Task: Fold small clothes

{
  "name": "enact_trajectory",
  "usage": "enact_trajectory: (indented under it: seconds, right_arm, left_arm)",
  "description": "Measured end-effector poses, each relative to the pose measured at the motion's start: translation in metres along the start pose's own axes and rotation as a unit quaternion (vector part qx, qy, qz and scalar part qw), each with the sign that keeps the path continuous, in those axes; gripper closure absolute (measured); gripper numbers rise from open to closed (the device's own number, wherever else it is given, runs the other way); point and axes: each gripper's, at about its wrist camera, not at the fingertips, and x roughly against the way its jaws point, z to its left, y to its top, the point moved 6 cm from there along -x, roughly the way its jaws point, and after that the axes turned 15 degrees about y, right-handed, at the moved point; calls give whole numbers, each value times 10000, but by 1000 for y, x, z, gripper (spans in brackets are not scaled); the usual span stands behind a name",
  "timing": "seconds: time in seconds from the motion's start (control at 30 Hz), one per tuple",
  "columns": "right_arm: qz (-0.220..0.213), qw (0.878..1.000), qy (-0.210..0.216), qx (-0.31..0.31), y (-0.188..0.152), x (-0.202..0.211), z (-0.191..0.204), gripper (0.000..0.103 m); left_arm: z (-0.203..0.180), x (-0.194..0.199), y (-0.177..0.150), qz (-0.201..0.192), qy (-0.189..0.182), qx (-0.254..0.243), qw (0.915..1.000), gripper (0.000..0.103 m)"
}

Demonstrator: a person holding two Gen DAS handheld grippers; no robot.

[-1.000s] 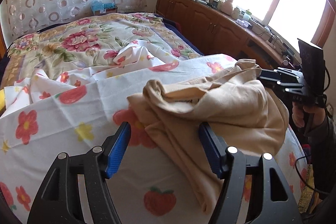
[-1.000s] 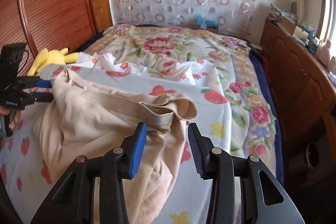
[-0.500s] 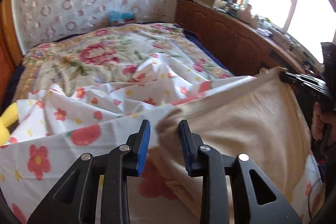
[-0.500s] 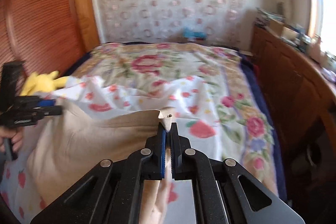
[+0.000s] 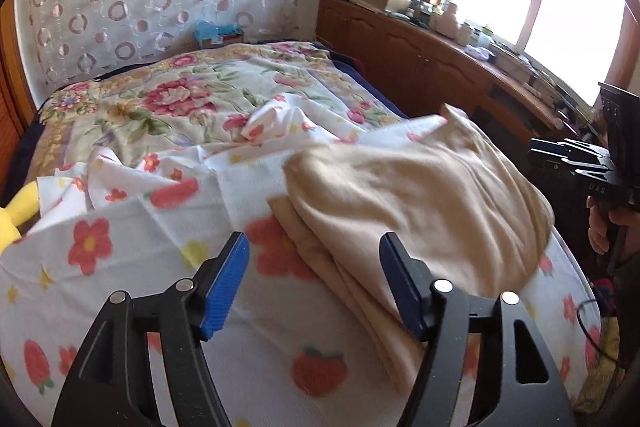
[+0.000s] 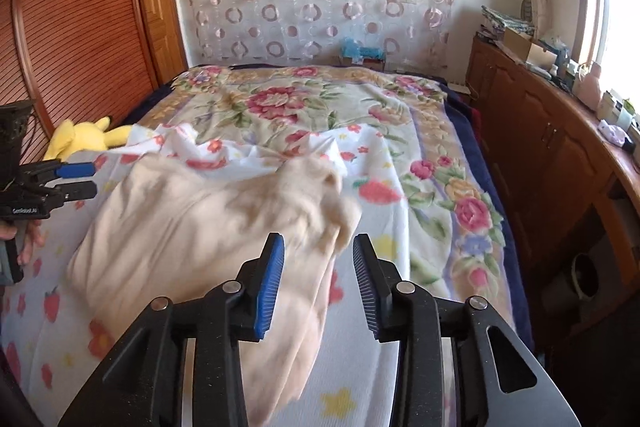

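We see beige garment (image 5: 420, 199) lying loosely folded on strawberry-print sheet (image 5: 132, 247), centre to right of left wrist view. Our left gripper (image 5: 314, 279) at lower centre, jaws opening, released; garment edge lies between its fingers, pads not pressing. Our right gripper (image 6: 318, 283) at bottom of right wrist view, jaws opening, released; cloth below gap. Yellow plush toy (image 6: 86, 139) at left edge.

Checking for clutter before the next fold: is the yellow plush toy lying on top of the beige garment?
No, the yellow plush toy lies by the wooden panel, apart from the beige garment.
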Motion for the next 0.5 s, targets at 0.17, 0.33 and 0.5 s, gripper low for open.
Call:
enact_trajectory:
  seconds: [0.17, 0.33, 0.5]
  right_arm:
    - [274, 9995, 86, 113, -41, 31, 17, 65]
    - [694, 9971, 286, 105, -68, 31, 27, 65]
    - [1053, 9941, 235, 122, -74, 8, 24, 65]
  left_arm:
    - [-25, 8, -23, 162, -334, -132, 9992, 35]
    - [-33, -1, -32, 307, -303, -201, 9989, 35]
    - [-34, -11, -36, 389, -45, -345, 9986, 35]
